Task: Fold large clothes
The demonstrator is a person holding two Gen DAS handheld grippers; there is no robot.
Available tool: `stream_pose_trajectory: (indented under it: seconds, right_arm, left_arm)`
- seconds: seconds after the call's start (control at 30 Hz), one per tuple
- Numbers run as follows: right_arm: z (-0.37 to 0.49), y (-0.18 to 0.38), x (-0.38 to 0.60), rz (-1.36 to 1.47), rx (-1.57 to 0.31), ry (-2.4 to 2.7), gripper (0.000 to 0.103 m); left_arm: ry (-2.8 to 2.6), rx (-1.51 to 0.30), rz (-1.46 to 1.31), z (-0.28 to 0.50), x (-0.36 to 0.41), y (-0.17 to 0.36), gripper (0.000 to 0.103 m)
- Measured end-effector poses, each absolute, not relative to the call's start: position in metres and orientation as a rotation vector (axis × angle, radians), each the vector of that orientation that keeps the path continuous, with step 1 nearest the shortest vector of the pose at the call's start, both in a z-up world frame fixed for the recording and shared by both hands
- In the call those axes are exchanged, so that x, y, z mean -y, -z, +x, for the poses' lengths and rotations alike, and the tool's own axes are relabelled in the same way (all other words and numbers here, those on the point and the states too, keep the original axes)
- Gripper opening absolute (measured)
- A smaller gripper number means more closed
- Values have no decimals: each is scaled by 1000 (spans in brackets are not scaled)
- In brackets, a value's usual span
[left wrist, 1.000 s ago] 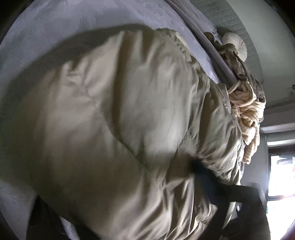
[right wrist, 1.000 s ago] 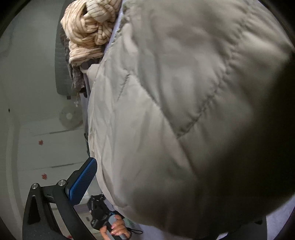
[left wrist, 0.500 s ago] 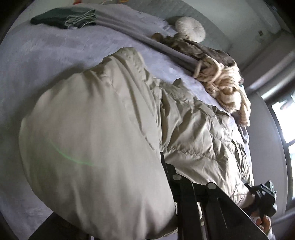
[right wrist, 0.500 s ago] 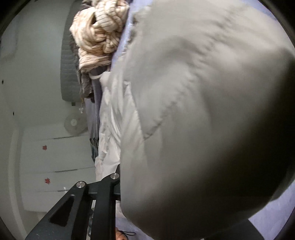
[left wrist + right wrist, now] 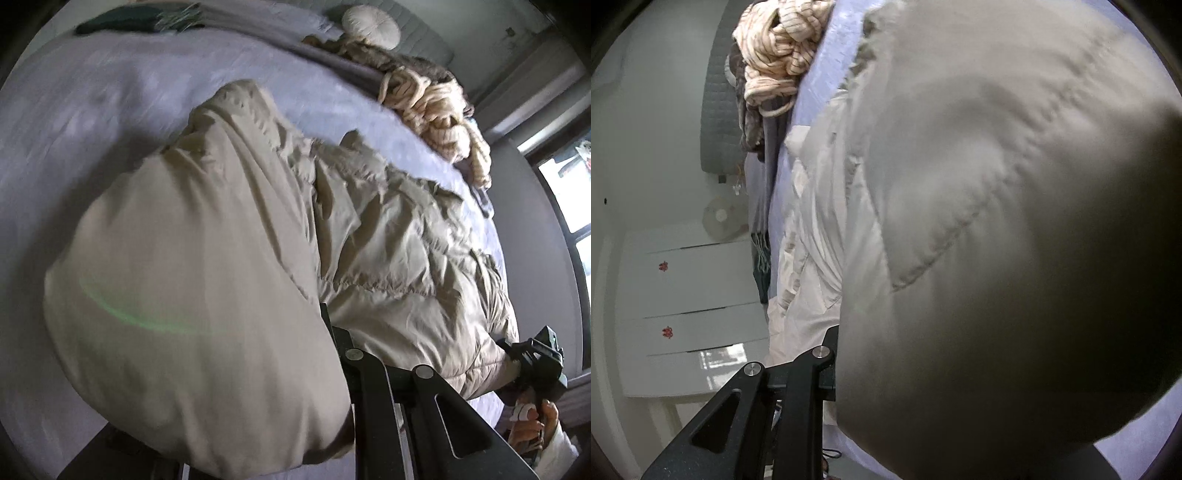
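The beige puffer jacket [image 5: 388, 236] is spread on the lavender bed [image 5: 92, 122]. One padded edge is gripped by the left gripper [image 5: 332, 369] and another by the right gripper [image 5: 842, 369], fingers clenched on fabric, presumably so a wide section can be folded over evenly.

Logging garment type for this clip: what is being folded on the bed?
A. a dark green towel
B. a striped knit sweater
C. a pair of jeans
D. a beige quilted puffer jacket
D: the beige jacket with stitched quilting spreads over the lilac bed and fills both wrist views, bulging over the fingers; the striped knit lies bunched apart at the bed's far edge.
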State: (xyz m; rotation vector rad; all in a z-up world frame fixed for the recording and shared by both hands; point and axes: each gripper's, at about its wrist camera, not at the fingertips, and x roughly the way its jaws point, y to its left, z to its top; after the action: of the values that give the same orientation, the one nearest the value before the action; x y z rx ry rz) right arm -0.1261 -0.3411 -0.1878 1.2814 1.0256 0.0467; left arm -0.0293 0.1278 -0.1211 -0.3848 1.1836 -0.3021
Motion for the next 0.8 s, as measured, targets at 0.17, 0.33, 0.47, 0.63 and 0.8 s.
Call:
stream_pose_trajectory:
  seconds: [0.17, 0.33, 0.47, 0.63, 0.8]
  right_arm:
    - [-173, 199, 337, 1335, -1055, -54, 23]
    - [-191, 202, 338, 1334, -1097, -35, 37]
    - [-190, 176, 337, 1168, -1182, -33, 41]
    - [-191, 142, 327, 999, -1251, -156, 34]
    - [-196, 107, 310, 883, -1229, -342, 27]
  left_arm:
    - [257, -1249, -423, -82, -139, 138, 20]
    - [133, -1260, -388, -105, -151, 139, 47]
    - [74, -1242, -348, -120, -170, 116, 47]
    - [-9, -1159, -261, -130, -183, 80, 47]
    - [14, -1125, -247, -115, -179, 66, 47]
